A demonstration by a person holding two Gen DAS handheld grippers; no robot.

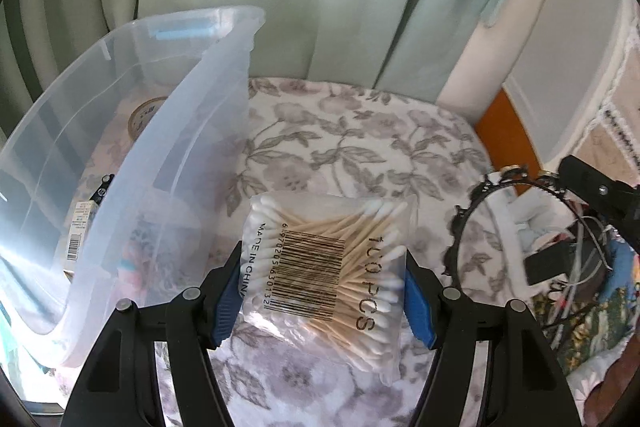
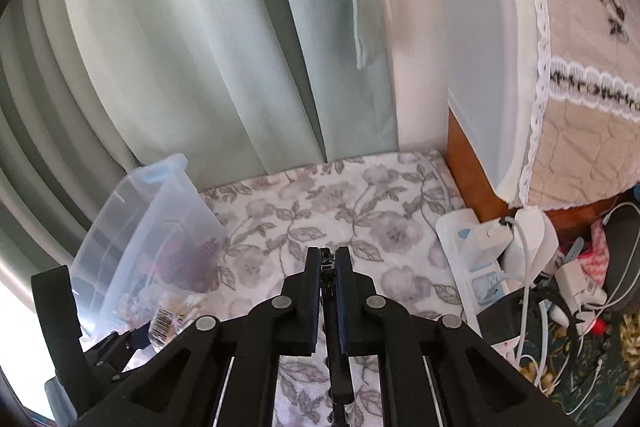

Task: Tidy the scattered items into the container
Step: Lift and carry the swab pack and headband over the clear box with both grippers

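My left gripper (image 1: 322, 257) is shut on a clear bag of cotton swabs (image 1: 328, 267), its blue pads pressing both sides. The bag hangs above the floral cloth (image 1: 360, 147), just right of the clear plastic container (image 1: 224, 67). A tape roll (image 1: 144, 119) and a barcoded box (image 1: 78, 231) lie inside it. My right gripper (image 2: 328, 263) is shut on a thin black headband (image 2: 338, 367), seen edge-on between the pads. The left wrist view shows that headband (image 1: 468, 219) as a lacy black hoop at the right, held by the right gripper (image 1: 580, 175). The swab bag (image 2: 166, 323) shows by the container (image 2: 160, 195).
A white power strip (image 2: 476, 267) with chargers and tangled cables lies on the right of the cloth. Behind it stands a wooden cabinet (image 2: 468, 171) under a lace-edged cover. Pale green curtains (image 2: 200, 47) hang along the back.
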